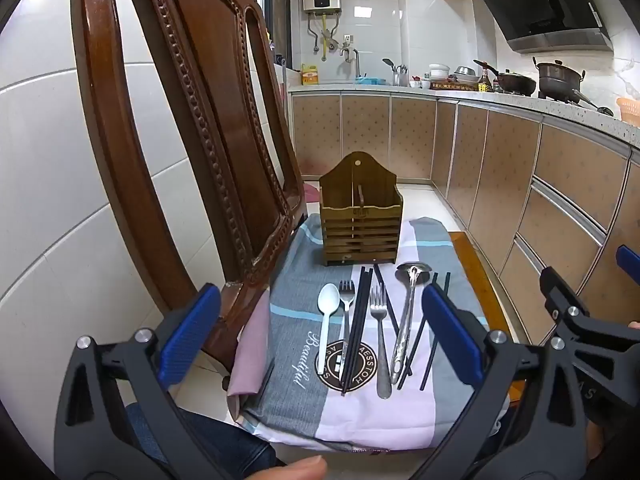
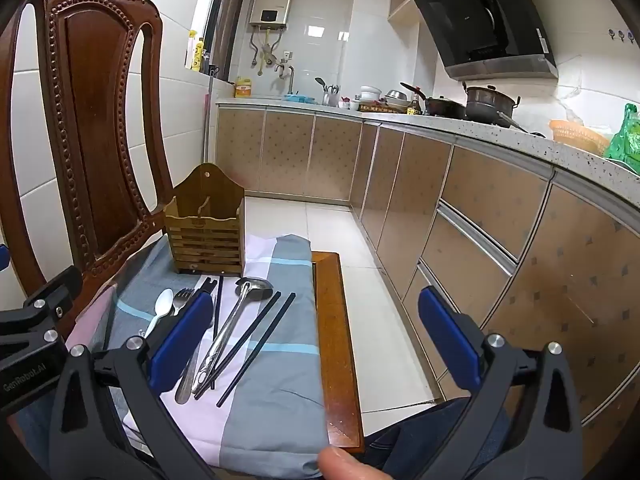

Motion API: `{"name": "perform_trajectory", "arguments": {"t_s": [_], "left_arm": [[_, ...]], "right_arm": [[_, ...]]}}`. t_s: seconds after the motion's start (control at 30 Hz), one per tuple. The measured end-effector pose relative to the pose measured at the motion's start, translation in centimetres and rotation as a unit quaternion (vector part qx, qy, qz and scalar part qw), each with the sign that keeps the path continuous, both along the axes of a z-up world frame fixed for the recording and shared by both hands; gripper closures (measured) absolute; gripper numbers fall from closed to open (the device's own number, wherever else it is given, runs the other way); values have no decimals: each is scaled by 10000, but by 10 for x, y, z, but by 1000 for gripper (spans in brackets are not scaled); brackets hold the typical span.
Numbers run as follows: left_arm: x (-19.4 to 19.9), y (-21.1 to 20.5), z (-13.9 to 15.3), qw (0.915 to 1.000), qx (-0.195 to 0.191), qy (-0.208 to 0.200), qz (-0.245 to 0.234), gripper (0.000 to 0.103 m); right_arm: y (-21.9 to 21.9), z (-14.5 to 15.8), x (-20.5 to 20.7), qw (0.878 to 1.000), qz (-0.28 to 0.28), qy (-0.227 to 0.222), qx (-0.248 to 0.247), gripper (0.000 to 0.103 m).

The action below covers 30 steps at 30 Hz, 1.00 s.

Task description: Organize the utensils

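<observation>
The wooden chair (image 1: 224, 128) stands at far left, its carved back upright against the tiled wall. Its seat carries a patchwork cloth (image 1: 296, 344) in grey, pink and pale blue. The left gripper (image 1: 320, 344) hovers over the near edge of the cloth, jaws wide open and holding nothing.

At the far end of the cloth stands the wooden utensil holder (image 1: 360, 220), upright, slatted at the front, with a central divider; no utensil shows above its rim.

In front of the holder the utensils lie in a row, handles toward the camera. From the left: a white plastic spoon (image 1: 326, 320); a metal fork (image 1: 346, 308) just beside it; a pair of black chopsticks (image 1: 356, 332); a second metal fork (image 1: 380, 344); a steel ladle (image 1: 408, 312), bowl toward the holder; and further black chopsticks (image 2: 256, 344) on its right side, one crossing beneath the ladle handle.

The right gripper (image 2: 316, 344) hovers over the right side of the seat, jaws wide open and empty. Beyond it a bare strip of the wooden seat edge (image 2: 340, 352) shows.

The kitchen worktop (image 2: 520, 136) runs along the right wall, bearing pots.
</observation>
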<state>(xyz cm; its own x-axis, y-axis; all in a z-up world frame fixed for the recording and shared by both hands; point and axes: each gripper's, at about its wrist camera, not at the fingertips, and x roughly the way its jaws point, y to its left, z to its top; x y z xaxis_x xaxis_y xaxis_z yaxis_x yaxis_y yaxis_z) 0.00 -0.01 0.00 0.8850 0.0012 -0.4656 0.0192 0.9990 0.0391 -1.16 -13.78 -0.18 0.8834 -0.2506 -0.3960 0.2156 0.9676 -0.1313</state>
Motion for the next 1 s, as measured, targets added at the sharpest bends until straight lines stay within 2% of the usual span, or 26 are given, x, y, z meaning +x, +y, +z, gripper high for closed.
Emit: {"name": "perform_trajectory", "arguments": {"t_s": [1.0], "left_arm": [[1,5,2,10000,-37,-24,23,4]], "right_arm": [[0,1,1,10000,6,17,33,3]]}}
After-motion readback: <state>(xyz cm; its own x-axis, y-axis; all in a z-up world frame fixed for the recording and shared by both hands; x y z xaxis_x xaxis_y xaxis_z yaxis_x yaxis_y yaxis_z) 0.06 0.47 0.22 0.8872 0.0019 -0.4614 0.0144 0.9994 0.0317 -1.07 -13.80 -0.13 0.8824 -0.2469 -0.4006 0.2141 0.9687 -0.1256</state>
